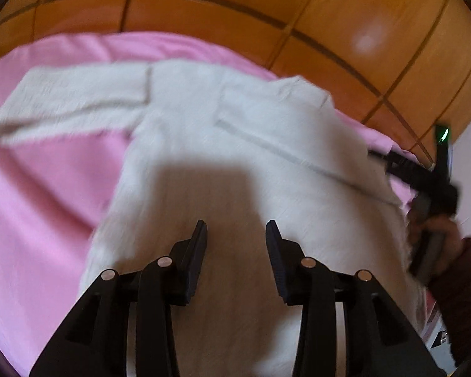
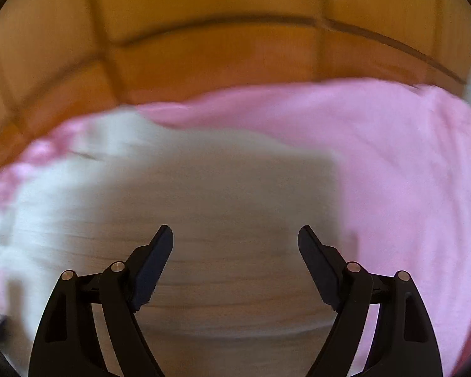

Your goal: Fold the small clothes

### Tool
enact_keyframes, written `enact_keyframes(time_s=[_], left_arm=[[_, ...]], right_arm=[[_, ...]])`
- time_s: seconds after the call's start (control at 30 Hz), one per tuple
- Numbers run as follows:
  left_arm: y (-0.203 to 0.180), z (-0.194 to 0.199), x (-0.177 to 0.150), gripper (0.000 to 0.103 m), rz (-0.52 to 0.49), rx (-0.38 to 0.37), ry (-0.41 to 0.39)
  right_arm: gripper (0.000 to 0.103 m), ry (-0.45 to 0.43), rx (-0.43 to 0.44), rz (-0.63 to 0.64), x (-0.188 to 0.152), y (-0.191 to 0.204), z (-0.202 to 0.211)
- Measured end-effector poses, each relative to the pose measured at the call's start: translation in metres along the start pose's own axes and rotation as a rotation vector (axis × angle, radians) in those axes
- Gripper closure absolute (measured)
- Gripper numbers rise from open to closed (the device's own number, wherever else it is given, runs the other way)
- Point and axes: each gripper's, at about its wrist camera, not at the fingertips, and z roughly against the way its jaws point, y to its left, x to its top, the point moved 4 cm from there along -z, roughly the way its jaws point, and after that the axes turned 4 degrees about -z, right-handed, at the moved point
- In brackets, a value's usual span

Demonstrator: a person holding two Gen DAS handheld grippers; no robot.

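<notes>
One white fuzzy sweater (image 1: 235,144) is lying spread on one pink blanket (image 1: 40,194), which is covering the surface in front of orange wood panelling (image 1: 204,9); whether that surface is a bed or something else cannot be told. In the left wrist view one sleeve (image 1: 69,100) is stretching out toward ten o'clock, while the other side is lying folded over the body as a band running toward four o'clock. The left tongs (image 1: 236,229) are hovering over the sweater's body, parted, with nothing between the pads. The right tongs (image 2: 235,235) are standing spread wide over the white fabric, likewise pinching nothing; in the left wrist view they are appearing at three o'clock, gripped by a hand (image 1: 436,238) in a dark sleeve. Count: one garment, one blanket, two tongs, one hand visible. Risks, as judged: the outstretched sleeve is remaining unfolded, and a shallow pinch on the fluffy pile is likely to slip; a deep pinch is liable to be catching the pink blanket underneath and dragging it along; lifting one edge alone is likely to be disturbing the fold already laid.
</notes>
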Motion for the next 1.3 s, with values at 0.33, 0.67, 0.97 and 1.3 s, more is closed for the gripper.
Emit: enact_keyframes(time_s=[0.33,0.67,0.97,1.3], left_arm=[[0.005,-0.01,-0.022,0.066,-0.053,-0.014,-0.054],[0.01,-0.007,-0.029,0.065,-0.036,-0.059,-0.071],[0.009,-0.004,-0.036,0.064,-0.05,-0.038,-0.071],[-0.008,-0.016,-0.025,0.064,-0.07,0.012,-0.046]], right_arm=[[0.045,0.432,0.659,0.243,-0.039,0.253,-0.018],[0.097,0.523,0.534,0.241,-0.058,0.355,-0.083],[0.098,0.201,0.601,0.218,0.025,0.315,0.017],[0.098,-0.009,0.426,-0.021,0.089,0.125,0.065]])
